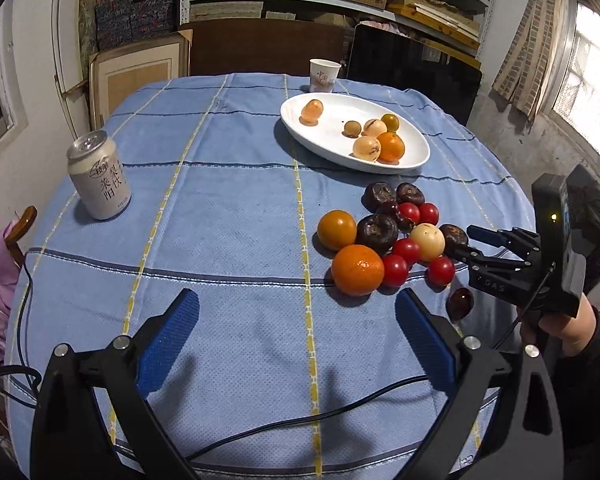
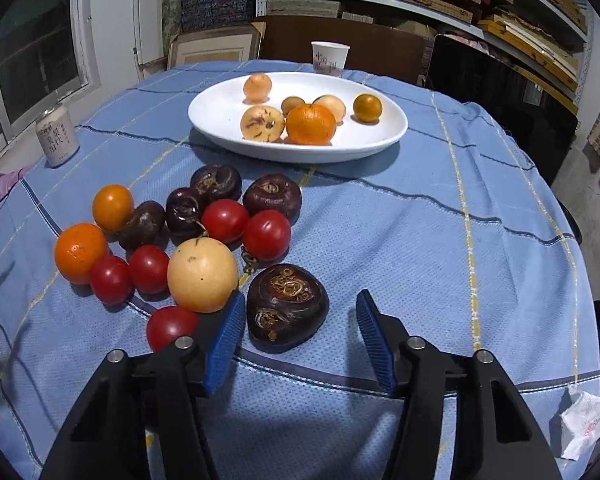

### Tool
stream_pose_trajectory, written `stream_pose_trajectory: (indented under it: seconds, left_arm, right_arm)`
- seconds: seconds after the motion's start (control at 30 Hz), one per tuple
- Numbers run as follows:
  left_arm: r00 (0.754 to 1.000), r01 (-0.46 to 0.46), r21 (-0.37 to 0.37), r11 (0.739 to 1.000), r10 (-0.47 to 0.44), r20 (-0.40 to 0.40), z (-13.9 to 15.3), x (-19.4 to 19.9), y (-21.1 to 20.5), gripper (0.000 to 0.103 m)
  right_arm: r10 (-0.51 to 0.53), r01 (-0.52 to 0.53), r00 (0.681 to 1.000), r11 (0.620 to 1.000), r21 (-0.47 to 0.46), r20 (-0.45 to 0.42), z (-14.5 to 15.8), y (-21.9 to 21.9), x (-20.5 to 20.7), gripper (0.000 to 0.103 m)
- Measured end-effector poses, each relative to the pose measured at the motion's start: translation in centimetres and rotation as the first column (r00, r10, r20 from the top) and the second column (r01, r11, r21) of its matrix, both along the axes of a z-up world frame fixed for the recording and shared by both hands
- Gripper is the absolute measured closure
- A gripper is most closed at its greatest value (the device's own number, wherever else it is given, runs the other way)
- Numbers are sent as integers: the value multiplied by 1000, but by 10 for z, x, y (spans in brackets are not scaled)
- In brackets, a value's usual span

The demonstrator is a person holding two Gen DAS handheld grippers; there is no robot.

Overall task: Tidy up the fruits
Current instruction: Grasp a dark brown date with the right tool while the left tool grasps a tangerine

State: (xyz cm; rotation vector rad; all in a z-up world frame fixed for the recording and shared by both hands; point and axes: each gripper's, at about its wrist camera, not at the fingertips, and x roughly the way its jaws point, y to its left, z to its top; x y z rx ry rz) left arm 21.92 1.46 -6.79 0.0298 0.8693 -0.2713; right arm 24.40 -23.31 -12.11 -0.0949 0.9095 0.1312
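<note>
A heap of loose fruit lies on the blue checked cloth: an orange (image 1: 358,270), red cherry tomatoes (image 2: 225,221), a pale round fruit (image 2: 202,276) and dark water chestnuts. My right gripper (image 2: 301,295) straddles one water chestnut (image 2: 286,314); its left pad is close to the chestnut, its right pad stands clear, so it is open. The left wrist view shows that gripper (image 1: 472,245) at the heap's right side. My left gripper (image 1: 298,296) hangs wide open over bare cloth, just short of the orange. A white oval plate (image 2: 204,128) behind the heap holds several fruits.
A drink can (image 1: 98,176) stands at the left and a paper cup (image 1: 324,74) behind the plate. A black cable (image 1: 300,420) crosses the near cloth. One dark fruit (image 1: 460,304) lies apart near the right edge. Crumpled white paper (image 2: 584,424) sits at the near right corner.
</note>
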Motion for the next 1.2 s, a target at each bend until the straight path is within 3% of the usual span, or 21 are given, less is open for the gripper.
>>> stream_pose_trajectory:
  seconds: [0.17,0.6,0.8,1.03,1.1,1.2]
  left_arm:
    - [1000,18,50,999,-19,8,-3,2,-13,7]
    - [997,73,163,984,-72,-12,-42,37,-73,7]
    - [998,13,83,996,-8,-67,-51,51,-60,8]
    - [997,31,100,994,-25,-68,-60,55,-67,26]
    - [996,57,90,994,-50,-71,-59,53,-68,49]
    - [995,76,109,991,-69,-69,-59,49,-69,57]
  right_arm:
    - [1,0,998,1000,-16,64,10,2,-17,60]
    - [-39,20,990,991,132,138,26,-17,-80,60]
    - [-35,13,987,991,136,156,28,-17,-84,60]
    - [-41,18,986,990,143,161,29,-18,-85,60]
    - [-43,19,985,989,144,166,29,-19,-86,60]
    - [-45,21,986,989,146,163,29,-19,-86,60]
